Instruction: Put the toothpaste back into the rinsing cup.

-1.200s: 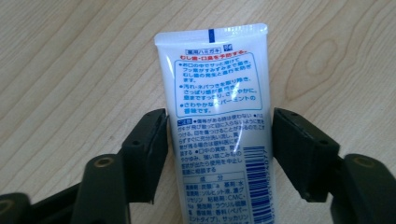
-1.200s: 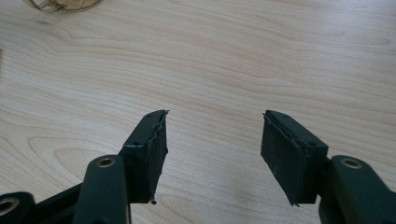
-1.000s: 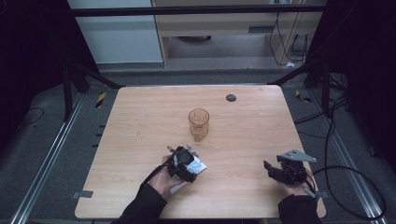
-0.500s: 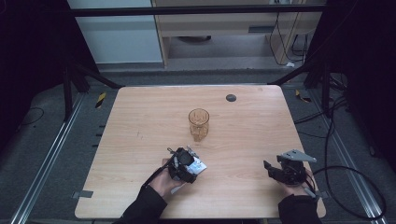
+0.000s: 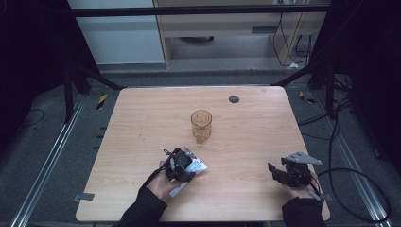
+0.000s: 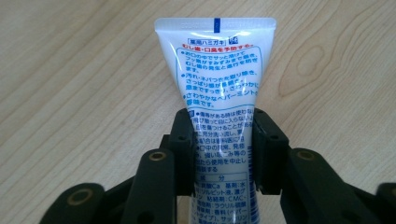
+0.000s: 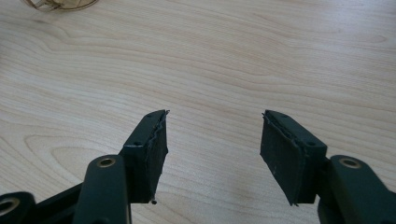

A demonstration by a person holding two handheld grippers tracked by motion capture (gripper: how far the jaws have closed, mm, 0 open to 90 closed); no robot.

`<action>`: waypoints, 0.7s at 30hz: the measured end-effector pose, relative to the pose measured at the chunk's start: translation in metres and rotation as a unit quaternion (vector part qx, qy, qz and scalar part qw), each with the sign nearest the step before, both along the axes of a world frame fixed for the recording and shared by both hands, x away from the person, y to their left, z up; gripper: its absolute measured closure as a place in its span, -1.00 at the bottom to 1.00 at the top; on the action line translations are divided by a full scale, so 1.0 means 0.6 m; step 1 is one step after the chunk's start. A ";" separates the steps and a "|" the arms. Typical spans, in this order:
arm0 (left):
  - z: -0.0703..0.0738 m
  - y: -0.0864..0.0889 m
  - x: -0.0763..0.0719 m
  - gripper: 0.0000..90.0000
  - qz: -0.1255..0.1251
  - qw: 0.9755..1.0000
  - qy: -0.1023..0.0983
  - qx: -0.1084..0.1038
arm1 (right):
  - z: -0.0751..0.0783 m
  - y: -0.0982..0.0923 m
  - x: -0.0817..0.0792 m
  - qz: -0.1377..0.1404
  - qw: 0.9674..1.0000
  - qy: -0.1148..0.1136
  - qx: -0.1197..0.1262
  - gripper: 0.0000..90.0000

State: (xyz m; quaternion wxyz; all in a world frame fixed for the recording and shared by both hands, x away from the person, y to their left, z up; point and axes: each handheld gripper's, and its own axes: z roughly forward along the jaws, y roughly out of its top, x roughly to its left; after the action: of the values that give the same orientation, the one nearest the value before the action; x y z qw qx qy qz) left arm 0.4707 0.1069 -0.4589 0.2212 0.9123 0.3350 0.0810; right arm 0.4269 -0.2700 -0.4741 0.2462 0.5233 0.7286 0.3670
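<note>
1. White tube (image 6: 215, 93) now sits pinched between the left claw's (image 6: 219, 140) pads; the jaws have just been closing on it, and little else differs from before.
2. Its flat end pokes past the jaws, over the desk (image 5: 142, 123), near the glass (image 5: 201, 124).
3. Right claw (image 7: 212, 140) stays apart, holding nothing.

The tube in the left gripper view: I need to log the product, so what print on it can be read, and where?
All print is on the white tube, held between the left gripper's fingers.
"薬用ハミガキ", boxed, near the crimped top end.
"むし歯・口臭を予防する", in red below it.
"ペパーミント", in the blue paragraph.
Remaining blue lines: too small to read reliably.
</note>
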 end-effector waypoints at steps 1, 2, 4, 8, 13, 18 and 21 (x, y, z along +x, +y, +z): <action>0.006 0.006 -0.003 0.50 0.002 1.000 -0.010 -0.007 | 0.000 0.000 0.000 0.000 1.000 0.000 -0.001 -0.09; 0.009 0.010 -0.004 0.51 0.004 1.000 -0.013 -0.011 | 0.000 0.000 0.000 0.000 1.000 0.000 -0.001 -0.09; 0.017 0.019 -0.007 0.54 0.009 1.000 -0.016 -0.022 | -0.001 0.000 -0.001 0.000 1.000 -0.001 0.000 -0.08; 0.030 0.034 -0.010 0.56 0.018 0.999 -0.026 -0.040 | -0.001 0.000 -0.001 0.001 1.000 0.000 0.001 -0.08; 0.058 0.053 -0.013 0.57 0.033 0.996 -0.052 -0.066 | -0.001 0.000 -0.001 0.001 1.000 -0.002 0.000 -0.07; 0.091 0.069 -0.016 0.58 0.044 0.991 -0.089 -0.095 | -0.002 -0.001 -0.001 0.003 1.000 -0.004 -0.001 -0.07; 0.099 0.072 -0.015 0.58 0.050 0.988 -0.105 -0.101 | -0.002 0.000 -0.001 0.003 1.000 -0.006 -0.002 -0.07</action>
State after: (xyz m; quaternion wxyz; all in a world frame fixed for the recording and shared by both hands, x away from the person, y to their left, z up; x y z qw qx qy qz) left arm 0.4618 0.1499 -0.3992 0.3415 0.8538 0.3619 0.1534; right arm 0.4264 -0.2700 -0.4753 0.2504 0.5188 0.7292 0.3694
